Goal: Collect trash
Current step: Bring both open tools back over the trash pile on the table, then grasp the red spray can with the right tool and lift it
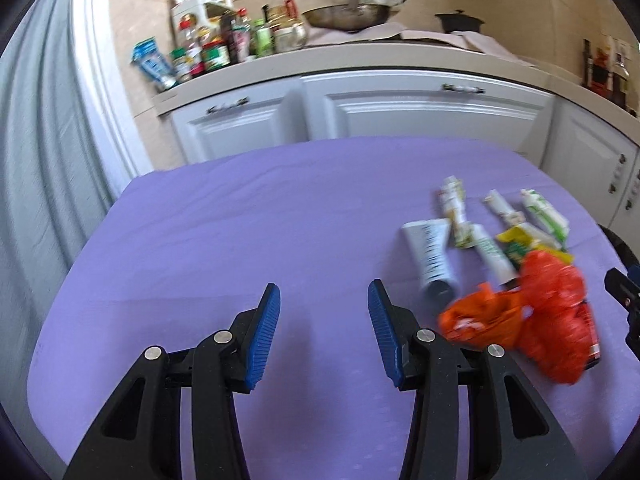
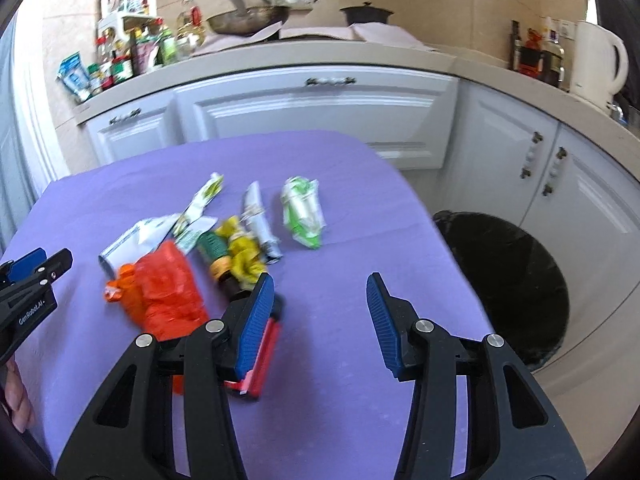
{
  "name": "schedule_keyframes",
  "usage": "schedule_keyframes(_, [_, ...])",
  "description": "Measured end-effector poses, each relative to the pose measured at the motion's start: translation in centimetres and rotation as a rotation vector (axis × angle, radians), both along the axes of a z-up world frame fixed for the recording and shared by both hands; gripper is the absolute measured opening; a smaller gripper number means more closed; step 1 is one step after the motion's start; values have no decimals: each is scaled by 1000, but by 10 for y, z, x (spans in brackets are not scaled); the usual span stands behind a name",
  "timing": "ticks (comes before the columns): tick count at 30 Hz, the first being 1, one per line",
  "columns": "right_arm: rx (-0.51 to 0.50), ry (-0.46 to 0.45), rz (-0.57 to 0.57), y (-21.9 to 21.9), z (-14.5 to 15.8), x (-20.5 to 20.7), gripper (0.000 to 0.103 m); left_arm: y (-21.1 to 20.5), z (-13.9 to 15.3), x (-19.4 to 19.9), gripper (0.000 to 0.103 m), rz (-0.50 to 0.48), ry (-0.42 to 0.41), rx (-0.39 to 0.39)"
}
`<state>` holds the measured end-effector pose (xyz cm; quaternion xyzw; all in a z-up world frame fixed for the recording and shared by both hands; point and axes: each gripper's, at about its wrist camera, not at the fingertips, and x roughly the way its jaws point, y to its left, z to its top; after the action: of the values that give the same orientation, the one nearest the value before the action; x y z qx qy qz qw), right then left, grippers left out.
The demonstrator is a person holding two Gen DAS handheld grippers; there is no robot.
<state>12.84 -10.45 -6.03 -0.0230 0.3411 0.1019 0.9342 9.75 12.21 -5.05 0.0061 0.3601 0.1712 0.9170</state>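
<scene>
A heap of trash lies on the purple table [image 1: 240, 220]: a crumpled orange-red bag [image 1: 556, 312] [image 2: 168, 292], a white tube [image 1: 432, 256], green-and-white wrappers [image 2: 302, 212] and a yellow wrapper [image 2: 244, 256]. My left gripper [image 1: 324, 300] stands open over bare cloth, left of the heap, nothing between its blue pads. My right gripper [image 2: 320, 292] is open too, with the heap to its left; its left finger [image 2: 256, 320] covers part of a red packet [image 2: 260, 364]. The left gripper's tip [image 2: 36, 272] shows at the right wrist view's left edge.
A black bin [image 2: 516, 280] stands on the floor right of the table. White cabinets [image 1: 400, 108] and a counter with bottles, a wok and a kettle [image 2: 596, 64] run behind. A white door frame [image 1: 96, 80] rises at the left.
</scene>
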Motion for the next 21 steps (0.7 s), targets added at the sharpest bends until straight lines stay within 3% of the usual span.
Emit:
schedule_keyframes(7, [-33,67,30,21,-13,-3,47,21,-11,-9,46,42,15,-27])
schedule_keyframes(14, [-43,111,22,22,-21,-3,46,20,-12,-14,46,24,11,-60])
schedule_keyframes(18, [-42,140,32,21,-26,-3,28,17,-12,-14,46,15,12,-74])
schedule_keyframes(21, [-38,141,35,20,-29,-5,24,13,-11,-15,46,6,7,-70])
